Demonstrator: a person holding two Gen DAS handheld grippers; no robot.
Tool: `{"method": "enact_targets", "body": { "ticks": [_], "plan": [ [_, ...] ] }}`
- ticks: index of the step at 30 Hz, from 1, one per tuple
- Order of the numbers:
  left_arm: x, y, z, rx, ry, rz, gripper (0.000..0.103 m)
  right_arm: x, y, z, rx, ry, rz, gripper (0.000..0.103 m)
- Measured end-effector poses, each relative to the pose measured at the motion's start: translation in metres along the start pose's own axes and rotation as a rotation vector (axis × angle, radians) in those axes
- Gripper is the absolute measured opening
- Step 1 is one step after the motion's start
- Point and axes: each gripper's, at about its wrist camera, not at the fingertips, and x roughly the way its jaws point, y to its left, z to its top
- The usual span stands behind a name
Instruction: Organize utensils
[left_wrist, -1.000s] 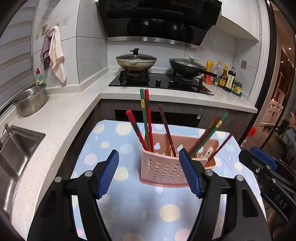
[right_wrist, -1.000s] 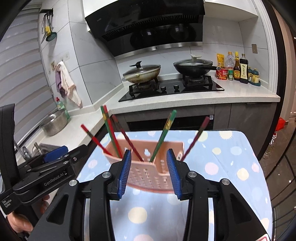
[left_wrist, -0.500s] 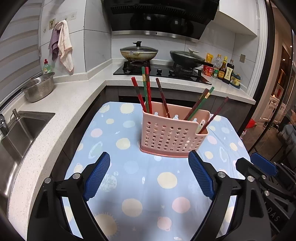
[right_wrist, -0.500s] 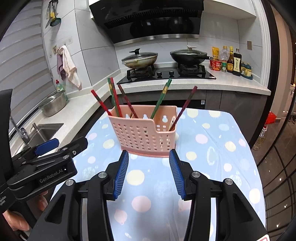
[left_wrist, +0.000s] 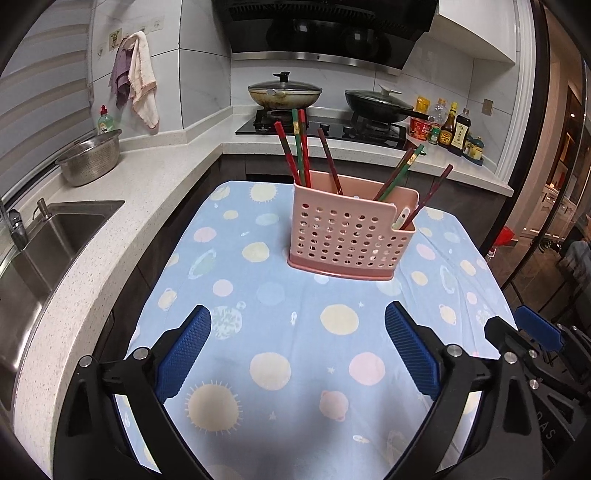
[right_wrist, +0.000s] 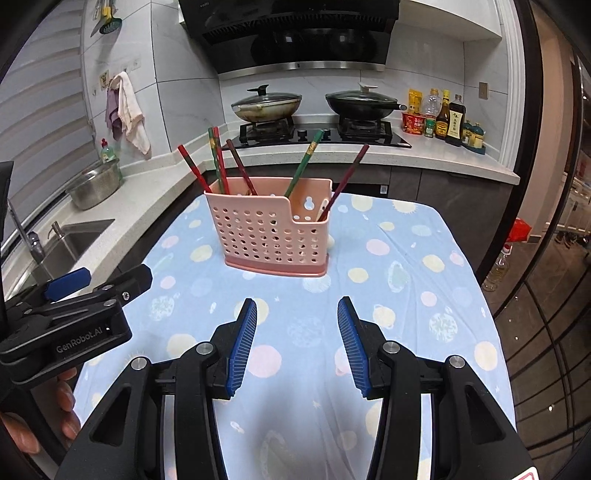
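Note:
A pink perforated utensil holder (left_wrist: 347, 236) stands upright on the table with the blue dotted cloth (left_wrist: 288, 332); it also shows in the right wrist view (right_wrist: 271, 238). Several red and green chopsticks (left_wrist: 301, 147) lean in it, seen too from the right (right_wrist: 218, 162), and a small white utensil (left_wrist: 400, 218) sits in its low right compartment. My left gripper (left_wrist: 297, 332) is open and empty, well back from the holder. My right gripper (right_wrist: 297, 326) is open and empty, also back from it; it appears at the left view's right edge (left_wrist: 532, 339).
A white counter (left_wrist: 122, 206) wraps the left and back, with a sink (left_wrist: 48, 236), a steel colander (left_wrist: 90, 157), a hob with two lidded pans (left_wrist: 284, 92) and sauce bottles (left_wrist: 452, 127). The table drops off at the right toward a glass partition (right_wrist: 546, 295).
Both grippers have pulled back from the holder toward the table's near edge, and both jaws have opened wider. The holder and chopsticks stay in place.

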Motion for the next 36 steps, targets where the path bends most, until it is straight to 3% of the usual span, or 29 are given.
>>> {"method": "enact_targets", "body": {
  "ticks": [5, 9, 13, 20, 21, 36],
  "plan": [
    [0.000, 0.000, -0.011, -0.003, 0.024, 0.003, 0.093, -0.001, -0.004, -0.008, 0.011, 0.010, 0.001, 0.049],
    [0.002, 0.000, -0.020, 0.000, 0.043, 0.009, 0.094, -0.001, -0.008, -0.014, 0.024, 0.005, -0.014, 0.061],
    [0.004, 0.000, -0.025, 0.008, 0.054, 0.021, 0.094, -0.002, -0.014, -0.017, 0.039, -0.004, -0.012, 0.084],
    [0.005, 0.000, -0.030, 0.008, 0.064, 0.046, 0.095, 0.001, -0.023, -0.022, 0.053, 0.000, -0.023, 0.089],
    [0.006, 0.001, -0.031, 0.008, 0.065, 0.048, 0.095, 0.001, -0.023, -0.022, 0.055, 0.001, -0.019, 0.097],
    [0.005, 0.010, -0.037, -0.006, 0.066, 0.107, 0.095, 0.001, -0.019, -0.031, 0.037, -0.001, -0.044, 0.096]
  ]
}}
